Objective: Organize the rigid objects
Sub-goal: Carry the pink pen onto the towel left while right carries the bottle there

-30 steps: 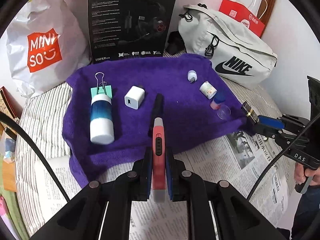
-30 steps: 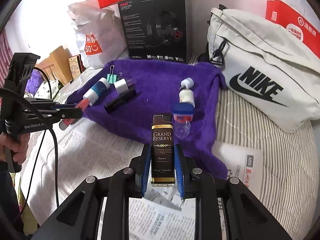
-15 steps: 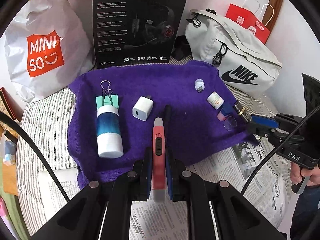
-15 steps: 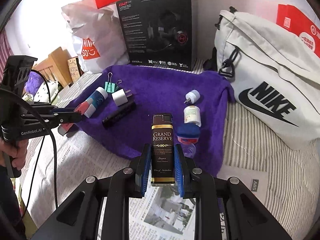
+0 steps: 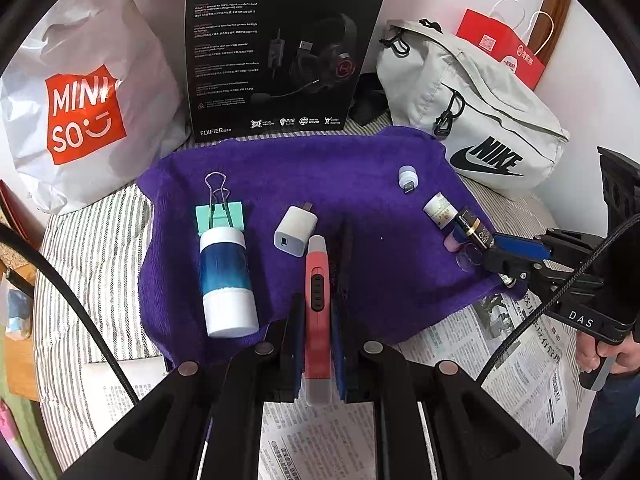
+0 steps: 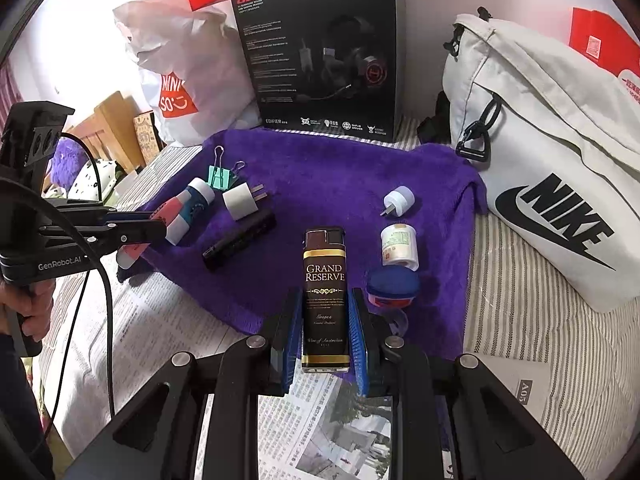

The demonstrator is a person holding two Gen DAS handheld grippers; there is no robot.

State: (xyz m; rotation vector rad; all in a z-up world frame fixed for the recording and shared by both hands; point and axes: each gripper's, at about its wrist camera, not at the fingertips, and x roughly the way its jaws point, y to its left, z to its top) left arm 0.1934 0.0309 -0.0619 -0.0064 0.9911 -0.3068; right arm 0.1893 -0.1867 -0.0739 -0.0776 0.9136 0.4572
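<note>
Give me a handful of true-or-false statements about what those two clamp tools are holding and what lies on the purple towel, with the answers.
1. The left gripper is clamped on a red and grey utility knife. True.
2. The right gripper is empty. False: it grips a black and gold Grand Reserve lighter.
3. The white cube-shaped plug charger lies on the purple towel. True.
4. The blue and white cylindrical bottle stands upright. False: it lies on its side, beside the mint green binder clip.
5. The grey Nike bag sits on the towel. False: it rests beside it, on the striped bedding.
</note>
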